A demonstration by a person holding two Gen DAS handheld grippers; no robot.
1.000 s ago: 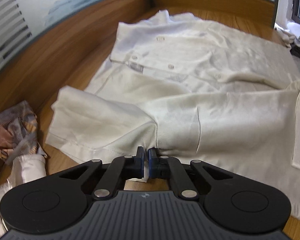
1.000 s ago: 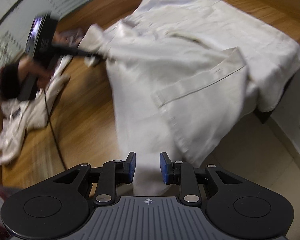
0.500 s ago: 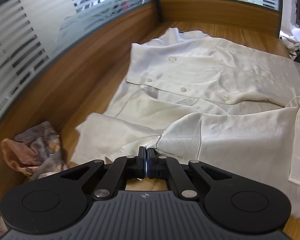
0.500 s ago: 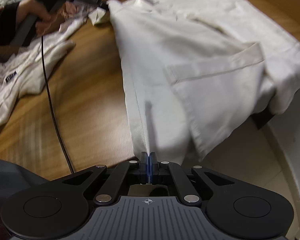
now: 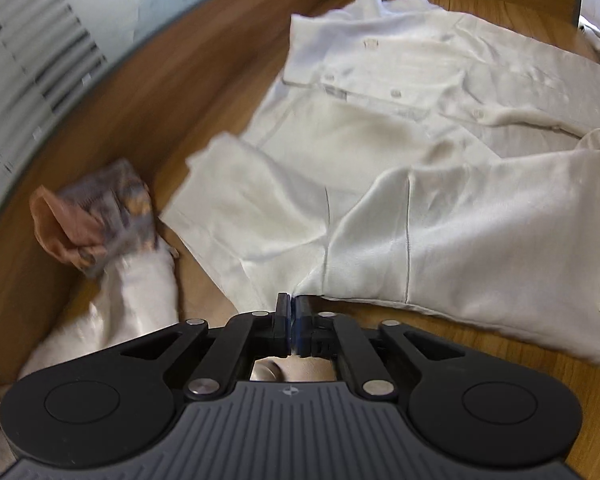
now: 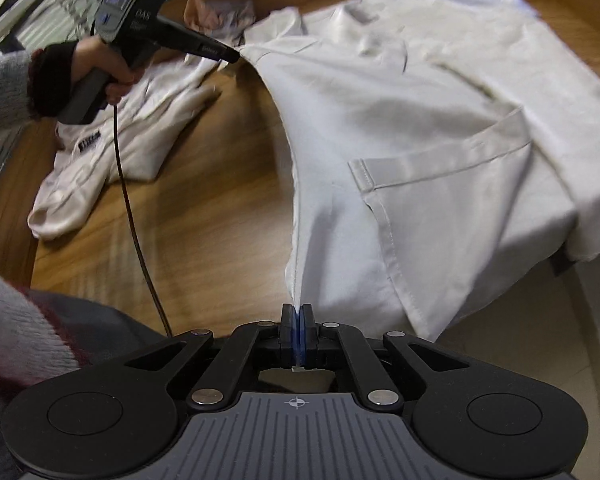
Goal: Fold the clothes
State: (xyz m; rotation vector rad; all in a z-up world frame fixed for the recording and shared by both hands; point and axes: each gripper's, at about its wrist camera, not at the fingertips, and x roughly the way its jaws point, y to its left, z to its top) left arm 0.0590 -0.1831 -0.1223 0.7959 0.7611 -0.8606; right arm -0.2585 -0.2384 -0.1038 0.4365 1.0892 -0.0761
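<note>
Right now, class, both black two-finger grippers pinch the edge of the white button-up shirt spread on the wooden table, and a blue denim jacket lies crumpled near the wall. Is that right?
Not quite. The crumpled thing near the wall is a brown and grey patterned cloth, as the left wrist view shows. The rest holds: the left gripper and right gripper both pinch the white button-up shirt on the wooden table.

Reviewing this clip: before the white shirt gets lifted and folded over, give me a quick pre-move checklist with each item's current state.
1. Right gripper pinching the white shirt edge: ok.
2. Left gripper on the shirt: its jaws are opening, with cloth between them: not ok.
3. Shirt edge taut between both grippers: ok.
4. Other white garment apart from the shirt: ok.
5. Patterned cloth off the shirt: ok.
6. Shirt's far side hanging over the table edge: not ok.
</note>
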